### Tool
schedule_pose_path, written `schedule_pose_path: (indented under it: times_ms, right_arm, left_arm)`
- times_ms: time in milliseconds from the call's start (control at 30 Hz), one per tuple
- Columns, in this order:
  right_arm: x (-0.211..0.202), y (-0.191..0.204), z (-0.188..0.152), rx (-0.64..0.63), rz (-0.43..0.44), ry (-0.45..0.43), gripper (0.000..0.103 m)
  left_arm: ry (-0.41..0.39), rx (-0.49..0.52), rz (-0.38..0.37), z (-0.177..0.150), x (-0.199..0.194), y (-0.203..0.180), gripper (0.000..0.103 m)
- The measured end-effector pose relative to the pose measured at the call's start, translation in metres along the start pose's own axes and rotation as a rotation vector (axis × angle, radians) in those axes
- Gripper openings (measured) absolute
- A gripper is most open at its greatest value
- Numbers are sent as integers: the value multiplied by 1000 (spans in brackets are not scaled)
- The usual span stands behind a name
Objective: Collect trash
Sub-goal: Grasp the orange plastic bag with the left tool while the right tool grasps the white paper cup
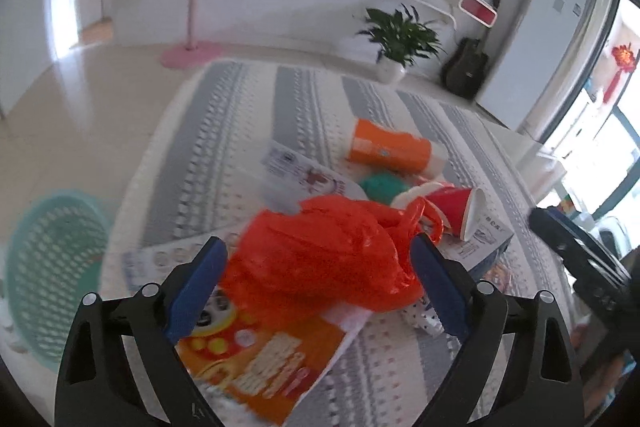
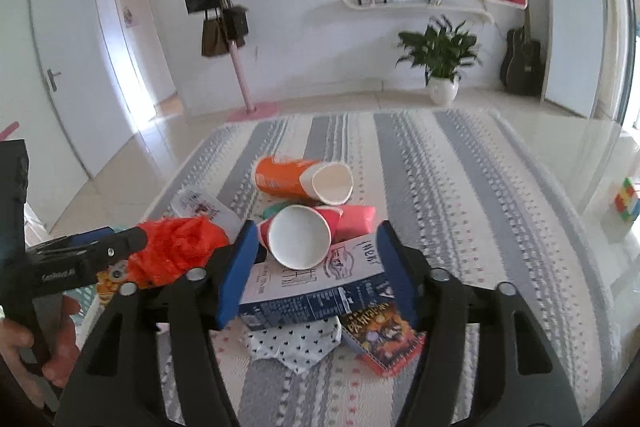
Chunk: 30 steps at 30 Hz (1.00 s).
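Left claw [image 1: 316,267] is standing wide open, its blue pads on either side of the red bag [image 1: 320,255]; pads are not pressing it as far as I can tell. The bag is lying on an orange leaflet [image 1: 256,359], on the striped cloth [image 1: 248,115] covering the surface. A teal basket [image 1: 52,267] is sitting off the surface's left edge, well apart from the bag.

Right claw [image 2: 316,267] is standing partly open, flanking the blue-and-white carton [image 2: 320,287], with the red cup [image 2: 300,235] lying on its side just beyond, mouth facing the claw. Whether the pads are touching the carton is unclear. An orange cup [image 2: 288,179] is lying farther back, also on its side. A dotted paper [image 2: 296,343] and a dark packet [image 2: 380,335] are lying under the carton's near edge. Left claw is showing at the left of the right view, a hand [image 2: 36,347] holding its grip.
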State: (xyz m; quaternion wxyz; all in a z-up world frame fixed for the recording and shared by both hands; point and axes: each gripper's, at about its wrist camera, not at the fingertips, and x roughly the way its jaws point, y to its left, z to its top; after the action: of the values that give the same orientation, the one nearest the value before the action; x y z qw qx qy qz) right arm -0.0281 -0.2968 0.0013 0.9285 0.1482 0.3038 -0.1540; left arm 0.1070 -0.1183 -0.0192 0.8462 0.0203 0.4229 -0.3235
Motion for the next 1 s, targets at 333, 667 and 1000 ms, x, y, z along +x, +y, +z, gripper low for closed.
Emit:
schedule_pose_path:
  times_ms: [333,667,1000]
  right_arm:
    - [63,6,9,-1,7,85,67]
    - [92,4,2,31,10,150,61]
    - [42,27,12,-30,6,43,60]
  left_arm:
    - [39,7,-12,-4,26,-1,74]
    - [1,-4,-20,-4,12,5,35]
    - [-136,-54,-9,13,-56,29,28]
